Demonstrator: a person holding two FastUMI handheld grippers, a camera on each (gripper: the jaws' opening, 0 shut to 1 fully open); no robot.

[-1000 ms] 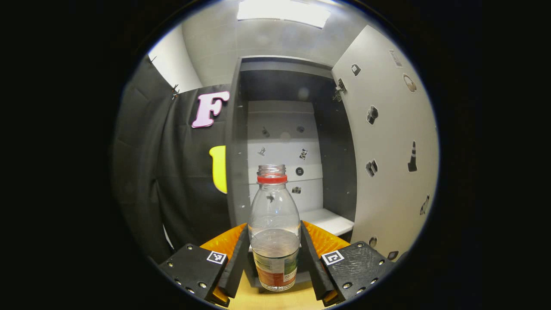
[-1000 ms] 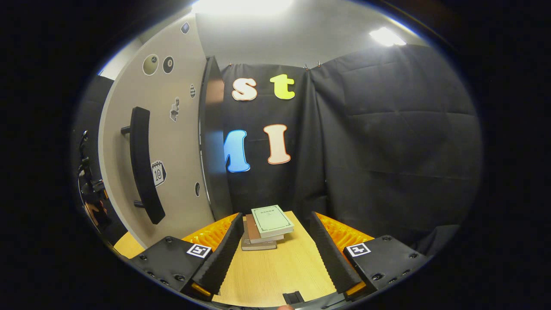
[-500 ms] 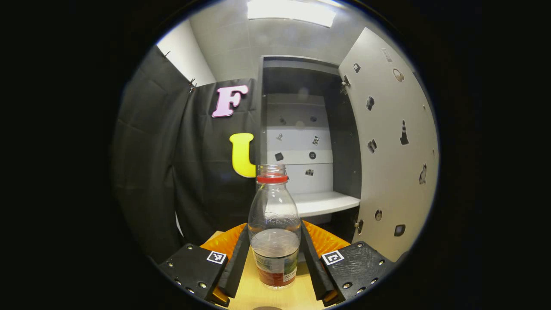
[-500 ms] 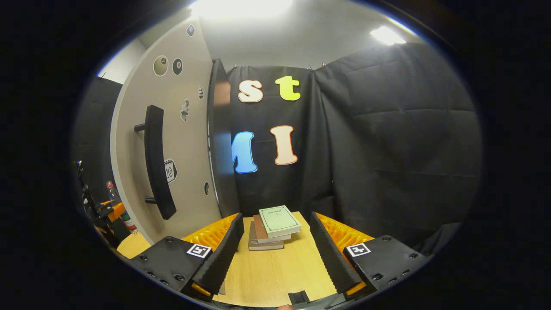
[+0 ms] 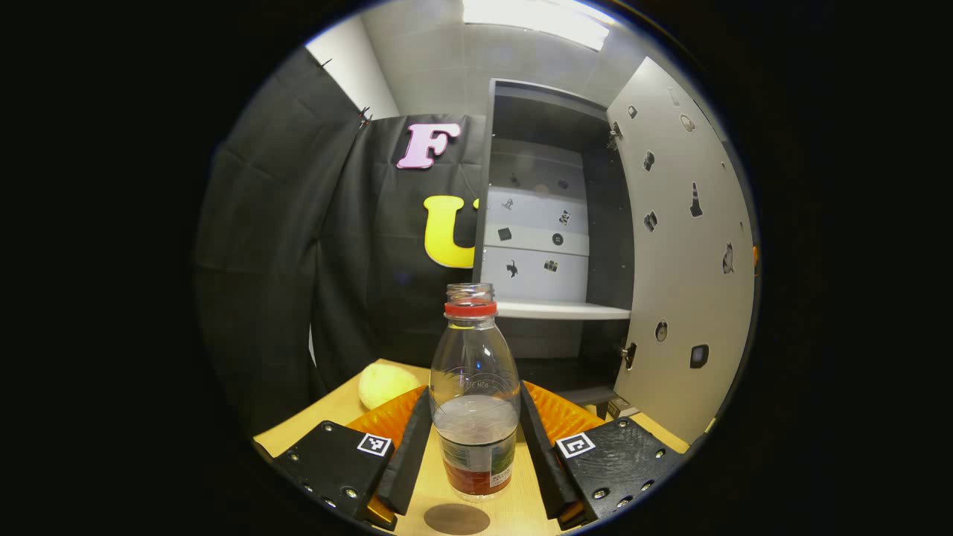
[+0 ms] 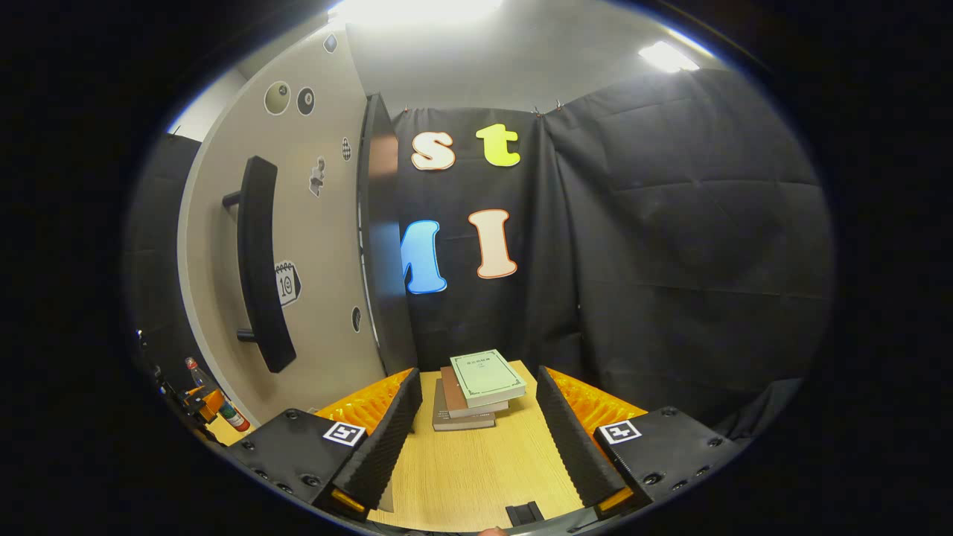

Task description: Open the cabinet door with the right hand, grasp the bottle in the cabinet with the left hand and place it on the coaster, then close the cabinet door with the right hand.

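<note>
Left claw (image 5: 475, 454) is gripping the upright bottle (image 5: 475, 387); the coaster (image 5: 456, 518) is lying just below, nearer the camera. Right claw (image 6: 474, 439) is hanging wide, empty.

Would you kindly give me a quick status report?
Left tongs shut on bottle, coaster just below. Right tongs open, empty. Cabinet door open.

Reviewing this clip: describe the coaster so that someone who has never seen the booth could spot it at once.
Start at the tall grey cabinet with its door swung open, then drop to the light wooden table before it. Near the table's front edge, just below the clear plastic bottle with a red neck ring held in the left gripper, lies the coaster: a flat, dark brown disc, unlike the rounded pale yellow object farther back.
</note>
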